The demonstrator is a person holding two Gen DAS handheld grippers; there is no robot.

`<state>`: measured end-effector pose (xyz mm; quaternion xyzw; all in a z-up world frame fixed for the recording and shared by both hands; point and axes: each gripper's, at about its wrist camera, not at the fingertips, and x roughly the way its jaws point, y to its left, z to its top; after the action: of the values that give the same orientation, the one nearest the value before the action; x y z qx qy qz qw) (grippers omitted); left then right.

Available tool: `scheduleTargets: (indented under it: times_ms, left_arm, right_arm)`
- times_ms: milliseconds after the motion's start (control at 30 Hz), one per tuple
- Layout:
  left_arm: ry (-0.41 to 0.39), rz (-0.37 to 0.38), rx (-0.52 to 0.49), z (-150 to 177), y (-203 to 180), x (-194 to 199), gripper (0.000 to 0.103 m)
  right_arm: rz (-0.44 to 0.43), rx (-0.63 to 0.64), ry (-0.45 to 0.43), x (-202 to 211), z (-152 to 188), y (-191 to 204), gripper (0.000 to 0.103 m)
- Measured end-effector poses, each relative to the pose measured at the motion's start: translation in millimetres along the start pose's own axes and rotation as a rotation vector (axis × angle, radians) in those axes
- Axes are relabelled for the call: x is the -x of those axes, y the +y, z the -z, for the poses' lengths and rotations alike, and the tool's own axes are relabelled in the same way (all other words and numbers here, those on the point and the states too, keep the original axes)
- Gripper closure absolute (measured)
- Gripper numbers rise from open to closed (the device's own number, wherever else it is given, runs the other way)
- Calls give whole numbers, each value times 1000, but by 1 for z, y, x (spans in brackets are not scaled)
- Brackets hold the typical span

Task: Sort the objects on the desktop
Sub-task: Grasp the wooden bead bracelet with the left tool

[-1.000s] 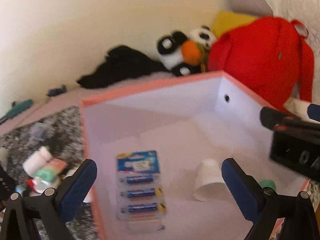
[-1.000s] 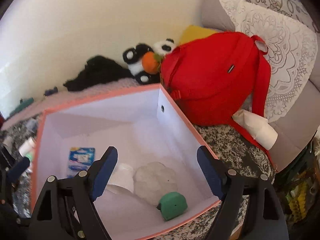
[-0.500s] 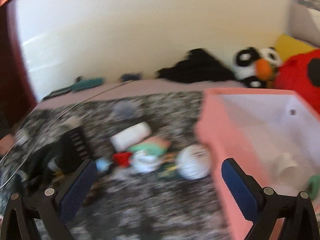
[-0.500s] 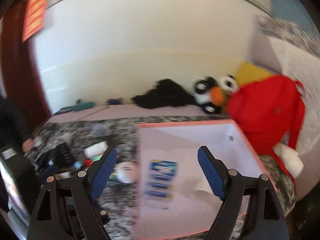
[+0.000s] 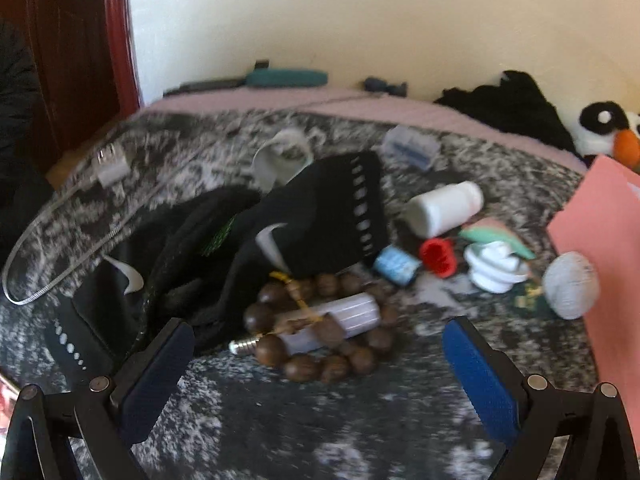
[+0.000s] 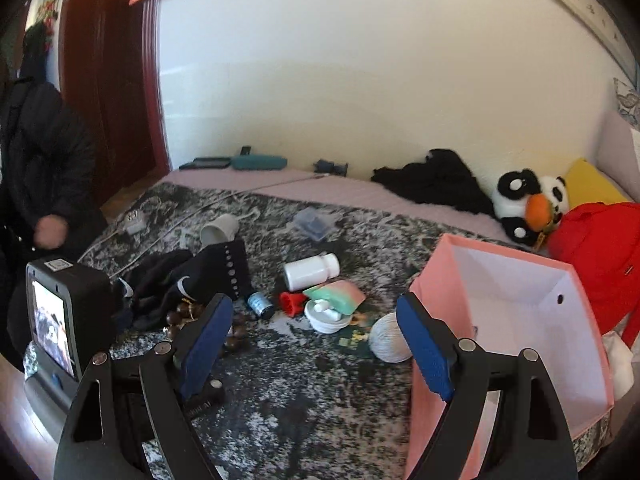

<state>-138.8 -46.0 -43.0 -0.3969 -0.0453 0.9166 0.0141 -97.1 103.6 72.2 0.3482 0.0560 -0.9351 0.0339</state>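
Note:
Loose objects lie on a grey mottled blanket [image 5: 360, 432]: a brown bead bracelet [image 5: 320, 344] around a pale tube [image 5: 336, 320], black Nike socks [image 5: 304, 224], a white bottle [image 5: 444, 208], a blue spool [image 5: 396, 266], a red cap [image 5: 438, 256], a white lid [image 5: 496, 266] and a white yarn ball [image 5: 572, 284]. A pink box [image 6: 516, 316] stands at the right. My left gripper [image 5: 320, 372] is open and empty just in front of the bracelet. My right gripper [image 6: 316, 344] is open and empty, higher up, beside the box.
A paper cup [image 6: 220, 230], a clear case [image 6: 314, 224], a charger with cable [image 5: 110, 168], a green-pink item [image 6: 340, 296]. Behind: a panda toy [image 6: 528, 208], a red backpack [image 6: 600, 252], black cloth [image 6: 432, 180]. A person in black [image 6: 36, 160] stands at left.
Both grippers have swung left, away from over the pink box, toward the loose objects on the blanket. Both stay open and empty.

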Motion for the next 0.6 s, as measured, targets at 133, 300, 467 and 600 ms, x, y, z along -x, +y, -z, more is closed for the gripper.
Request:
scheduleTargets:
  times_ms: [133, 300, 467, 600]
  left_arm:
    - [40, 43, 22, 3, 8, -22, 10]
    - [77, 40, -12, 5, -1, -41, 34]
    - [86, 53, -48, 6, -8, -47, 85]
    - [73, 66, -72, 7, -15, -45, 85]
  right_arm:
    - [-3, -15, 24, -18, 1, -6, 17]
    - [-13, -37, 42, -31, 5, -14, 17]
    - [-27, -43, 47, -37, 7, -20, 17]
    - [-31, -42, 43, -37, 8, -22, 17]
